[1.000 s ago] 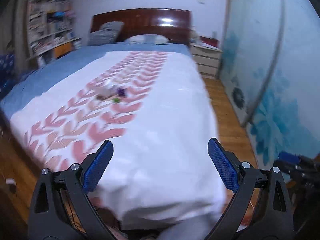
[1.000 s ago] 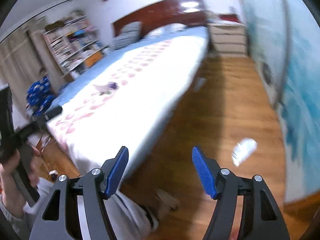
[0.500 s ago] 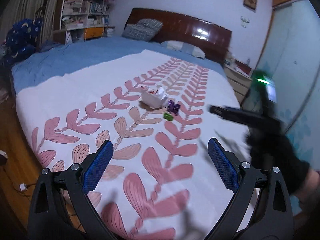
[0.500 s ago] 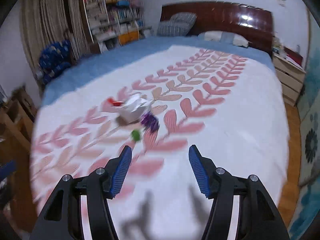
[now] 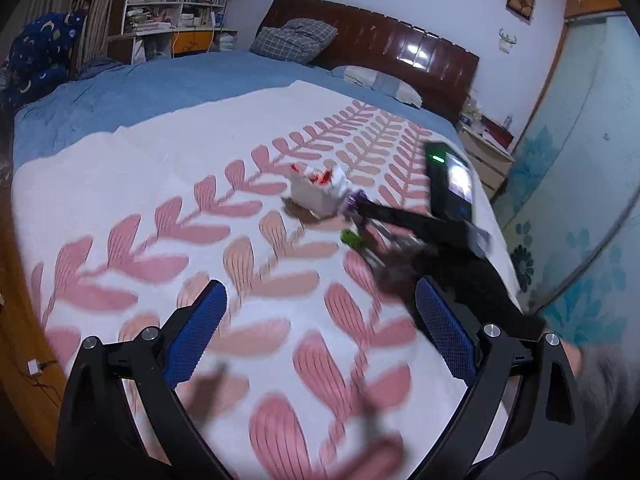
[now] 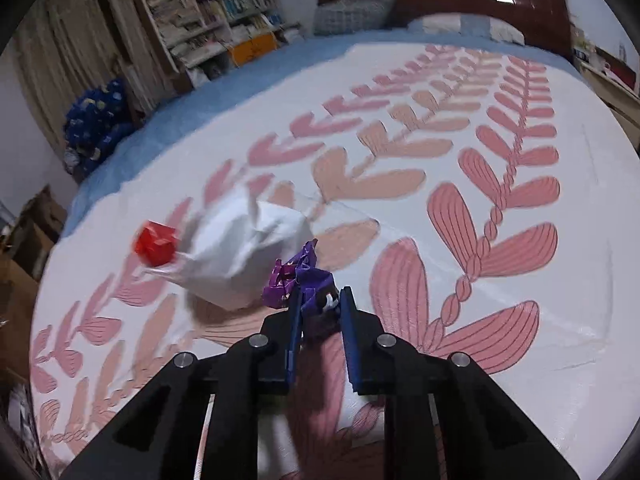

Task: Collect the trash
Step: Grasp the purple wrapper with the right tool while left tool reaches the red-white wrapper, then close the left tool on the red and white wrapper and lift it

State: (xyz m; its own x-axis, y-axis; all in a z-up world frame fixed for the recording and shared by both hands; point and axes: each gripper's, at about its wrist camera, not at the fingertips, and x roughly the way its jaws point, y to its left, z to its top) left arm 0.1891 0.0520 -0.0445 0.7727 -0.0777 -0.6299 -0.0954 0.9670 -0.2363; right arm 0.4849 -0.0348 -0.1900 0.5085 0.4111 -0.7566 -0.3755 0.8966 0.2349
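Note:
A small white bag (image 6: 244,256) lies on the bed with a red crumpled scrap (image 6: 155,242) at its left. My right gripper (image 6: 320,300) is shut on a crumpled purple wrapper (image 6: 298,278) just right of the bag. In the left wrist view the bag (image 5: 318,194) holds red scraps, the purple wrapper (image 5: 355,201) sits at the right gripper's tip (image 5: 362,208), and a green scrap (image 5: 351,238) lies on the cover below it. My left gripper (image 5: 320,334) is open and empty, well short of the trash.
The bed cover (image 5: 200,240) is white with pink leaf prints over a blue sheet (image 5: 120,92). Pillows (image 5: 294,42) and a dark headboard (image 5: 400,50) are at the far end. Bookshelves (image 5: 172,0) stand left, a nightstand (image 5: 484,156) right.
Both grippers moved from the foot of the bed over the cover. The right gripper reached the trash and closed on the purple wrapper. The left stayed open.

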